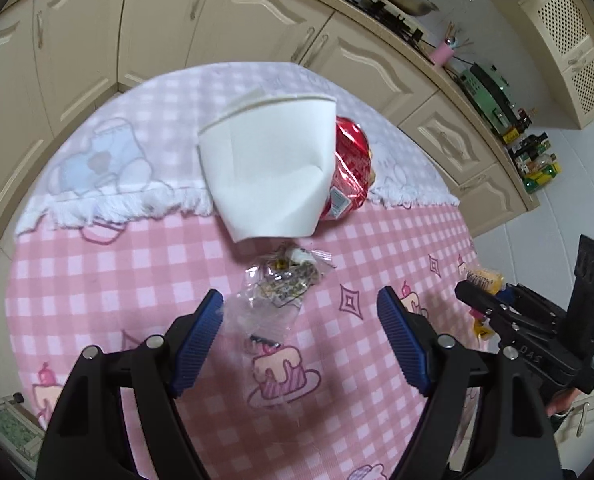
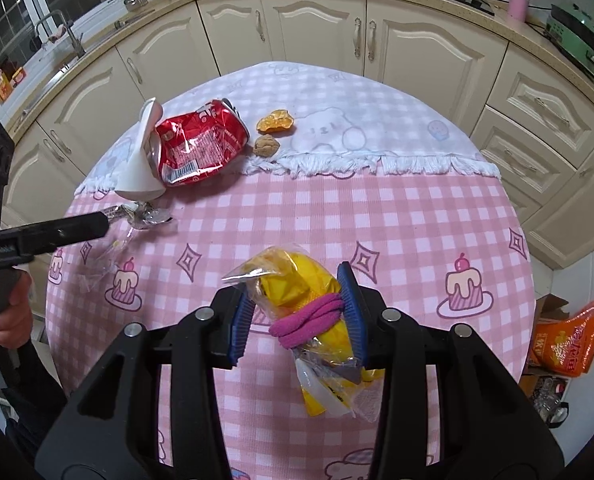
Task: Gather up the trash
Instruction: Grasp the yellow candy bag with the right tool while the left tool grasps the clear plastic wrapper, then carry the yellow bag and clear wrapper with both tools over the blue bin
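A crumpled clear wrapper (image 1: pixel 275 294) lies on the pink checked tablecloth (image 1: pixel 137 264), just ahead of and between the blue pads of my left gripper (image 1: pixel 300 314), which is open and not touching it. Behind it stands a flattened white paper cup (image 1: pixel 269 168) against a crushed red can (image 1: pixel 349 168). My right gripper (image 2: pixel 297 300) is shut on a yellow plastic bag (image 2: pixel 293 284) bundled with a magenta band (image 2: pixel 309 316). The cup (image 2: pixel 139 152), can (image 2: pixel 197 144) and wrapper (image 2: pixel 145 216) sit at the left in the right wrist view.
An orange peel (image 2: pixel 275 122) and a walnut-like lump (image 2: pixel 266 145) lie on the white fringed cloth (image 2: pixel 377 132). Cream cabinets (image 2: pixel 313 36) curve behind the round table. An orange bag (image 2: pixel 573 340) sits on the floor at the right. A hand (image 2: pixel 9 316) holds the left gripper.
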Demonstrator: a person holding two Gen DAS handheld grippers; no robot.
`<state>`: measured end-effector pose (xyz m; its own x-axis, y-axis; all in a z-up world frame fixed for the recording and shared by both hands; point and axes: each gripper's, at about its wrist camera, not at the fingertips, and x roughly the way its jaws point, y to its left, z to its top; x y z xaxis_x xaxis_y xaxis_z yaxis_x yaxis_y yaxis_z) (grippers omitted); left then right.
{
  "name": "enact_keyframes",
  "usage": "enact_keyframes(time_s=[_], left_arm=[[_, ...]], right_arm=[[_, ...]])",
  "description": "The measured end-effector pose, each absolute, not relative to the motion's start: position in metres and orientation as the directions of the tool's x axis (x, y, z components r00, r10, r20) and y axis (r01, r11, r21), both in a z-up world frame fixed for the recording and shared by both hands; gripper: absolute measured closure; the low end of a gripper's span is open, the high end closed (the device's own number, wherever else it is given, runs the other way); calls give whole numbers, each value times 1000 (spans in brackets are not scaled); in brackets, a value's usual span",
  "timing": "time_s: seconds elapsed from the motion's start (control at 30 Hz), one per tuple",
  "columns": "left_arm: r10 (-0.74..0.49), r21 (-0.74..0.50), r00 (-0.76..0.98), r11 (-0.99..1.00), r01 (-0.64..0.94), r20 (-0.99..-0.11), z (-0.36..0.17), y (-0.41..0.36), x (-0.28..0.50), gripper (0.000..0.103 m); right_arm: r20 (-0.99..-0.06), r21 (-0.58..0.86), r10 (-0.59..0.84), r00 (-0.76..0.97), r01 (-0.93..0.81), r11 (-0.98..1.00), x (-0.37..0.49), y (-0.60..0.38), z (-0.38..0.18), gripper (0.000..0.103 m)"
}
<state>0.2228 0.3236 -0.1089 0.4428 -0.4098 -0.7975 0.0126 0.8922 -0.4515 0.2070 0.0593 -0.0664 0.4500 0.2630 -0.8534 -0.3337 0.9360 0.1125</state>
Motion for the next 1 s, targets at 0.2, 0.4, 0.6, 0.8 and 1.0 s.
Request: enact_keyframes(time_s=[0.2, 0.4, 0.6, 0.8, 1.0], left_arm=[[-418, -436, 403, 899, 53, -814, -121, 304, 232, 73], [-390, -392, 451, 915, 95, -803, -113, 292, 227, 76], [-373, -363, 469, 924, 116, -801, -96, 274, 218, 76], [-356, -325, 478, 934, 148, -803, -76, 241, 217, 76], [-361, -301, 465, 932, 200, -808, -59, 194, 223, 76]], right_arm=[[-862, 102, 237, 448, -305, 947, 206, 54, -71, 63], [-865, 117, 235, 443, -278, 954, 207, 39, -75, 63], [-858, 155, 264, 440, -268, 951, 207, 23, -75, 63], [-837, 203, 300, 458, -249, 947, 205, -5, -68, 63], [-814, 253, 325, 481, -210, 944, 206, -49, -62, 63]])
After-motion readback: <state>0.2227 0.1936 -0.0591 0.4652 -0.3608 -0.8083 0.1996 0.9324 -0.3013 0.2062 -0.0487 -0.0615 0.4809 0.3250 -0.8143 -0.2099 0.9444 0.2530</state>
